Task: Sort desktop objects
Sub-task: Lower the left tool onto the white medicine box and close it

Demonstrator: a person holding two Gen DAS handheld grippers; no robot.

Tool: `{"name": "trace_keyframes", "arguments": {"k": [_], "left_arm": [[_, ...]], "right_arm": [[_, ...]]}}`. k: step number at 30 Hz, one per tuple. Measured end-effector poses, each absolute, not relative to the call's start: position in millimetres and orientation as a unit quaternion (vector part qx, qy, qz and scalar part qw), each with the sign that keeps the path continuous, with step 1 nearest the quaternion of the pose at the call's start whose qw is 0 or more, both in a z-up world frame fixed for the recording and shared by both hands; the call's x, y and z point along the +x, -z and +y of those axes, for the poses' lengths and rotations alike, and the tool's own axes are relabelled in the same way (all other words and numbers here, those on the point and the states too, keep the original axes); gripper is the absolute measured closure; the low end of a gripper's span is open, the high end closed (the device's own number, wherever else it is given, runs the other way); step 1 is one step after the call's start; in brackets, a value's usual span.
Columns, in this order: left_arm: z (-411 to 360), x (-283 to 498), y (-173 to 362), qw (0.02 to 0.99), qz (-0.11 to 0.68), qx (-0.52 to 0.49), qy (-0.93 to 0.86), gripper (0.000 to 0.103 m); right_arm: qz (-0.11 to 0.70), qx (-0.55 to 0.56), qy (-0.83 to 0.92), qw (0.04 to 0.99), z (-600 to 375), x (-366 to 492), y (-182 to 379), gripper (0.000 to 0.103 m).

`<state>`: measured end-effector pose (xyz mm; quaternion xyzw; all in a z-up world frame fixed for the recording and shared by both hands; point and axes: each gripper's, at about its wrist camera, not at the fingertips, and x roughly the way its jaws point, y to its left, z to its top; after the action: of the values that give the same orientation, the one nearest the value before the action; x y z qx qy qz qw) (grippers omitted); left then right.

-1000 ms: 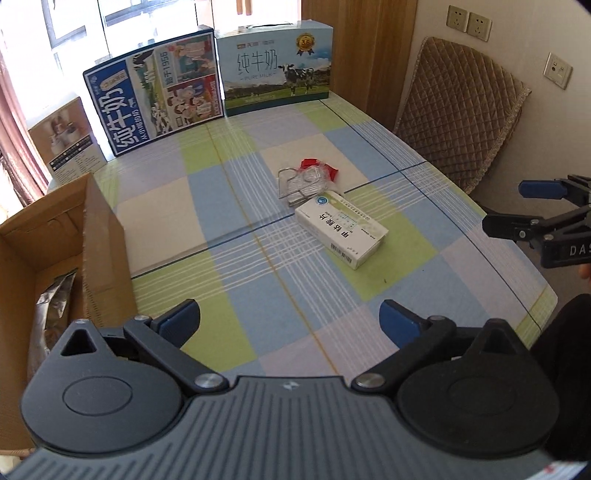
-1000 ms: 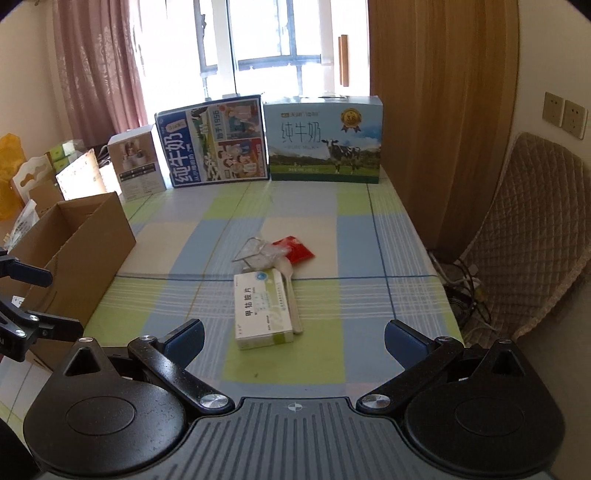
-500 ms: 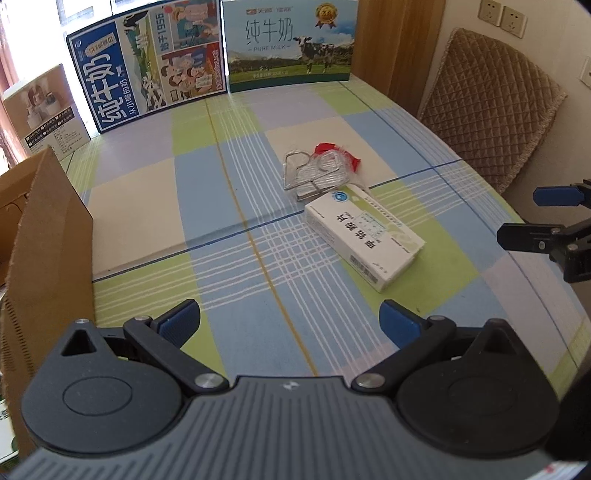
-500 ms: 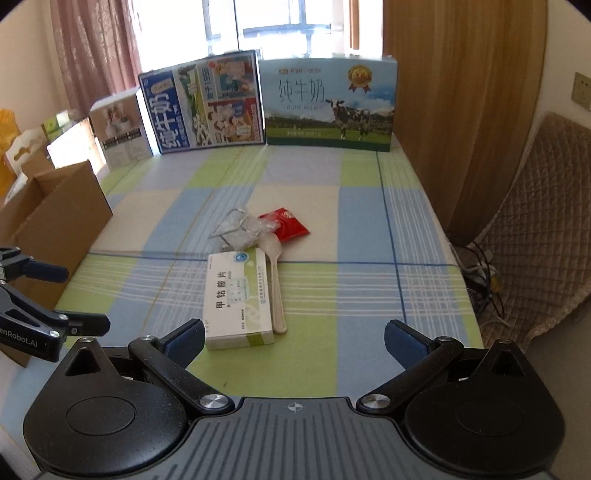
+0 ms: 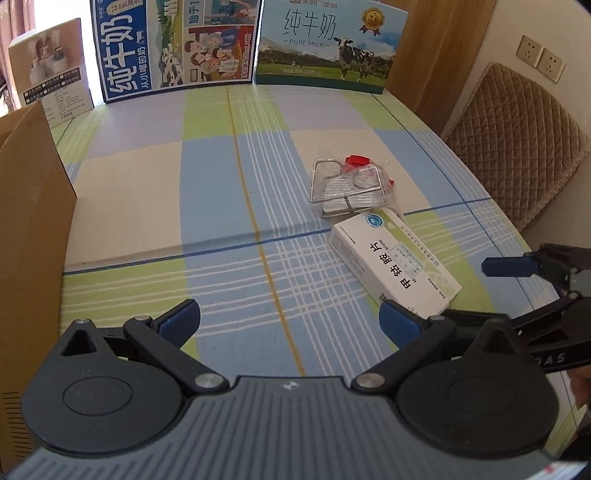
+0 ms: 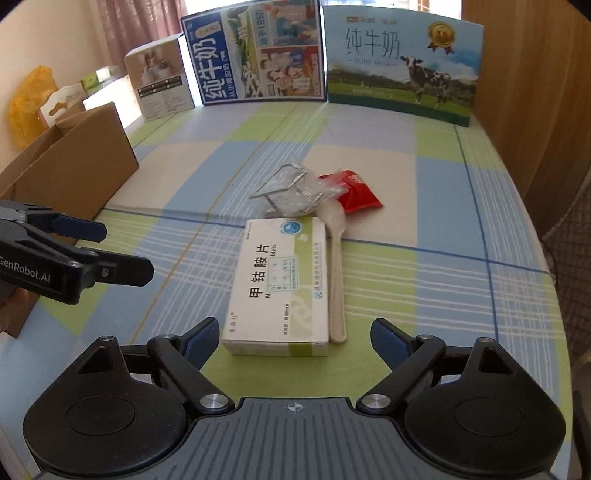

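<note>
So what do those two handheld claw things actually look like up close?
Both are matte black plastic. The left gripper and right gripper each have two round discs at the base, silver rivets on jointed bars, a ribbed grey centre panel, and blue pads on the fingertips. White lettering reading GenRobot.AI marks the left one's side. No cables show.

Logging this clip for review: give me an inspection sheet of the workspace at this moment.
Surface: table under a checked cloth.
Job's things: medicine box lying flat; spoon beside it; red packet and wire rack behind.
Clutter: milk cartons at the far edge; cardboard box on the left.
Grippers: left gripper open, empty; right gripper open, low before the medicine box.
Cables: nothing seen.
Surroundings: quilted chair, wall sockets, curtain.
</note>
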<state>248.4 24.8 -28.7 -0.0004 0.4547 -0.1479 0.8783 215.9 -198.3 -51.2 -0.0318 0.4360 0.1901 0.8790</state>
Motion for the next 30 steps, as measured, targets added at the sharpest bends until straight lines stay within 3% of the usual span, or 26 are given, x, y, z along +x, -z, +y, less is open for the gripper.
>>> {"name": "trace_keyframes", "arguments": {"k": [12, 26, 30], "left_arm": [[28, 249, 27, 0.882, 0.449, 0.003, 0.143, 0.002], [-40, 261, 39, 0.869, 0.456, -0.013, 0.192, 0.002], [-55, 272, 50, 0.863, 0.467, -0.023, 0.191, 0.006]], "right_arm": [[0.447, -0.024, -0.240, 0.861, -177, 220, 59, 0.016], [0.461, -0.056, -0.090, 0.881, -239, 209, 53, 0.015], [0.463, -0.062, -0.095, 0.879, -250, 207, 56, 0.015]]}}
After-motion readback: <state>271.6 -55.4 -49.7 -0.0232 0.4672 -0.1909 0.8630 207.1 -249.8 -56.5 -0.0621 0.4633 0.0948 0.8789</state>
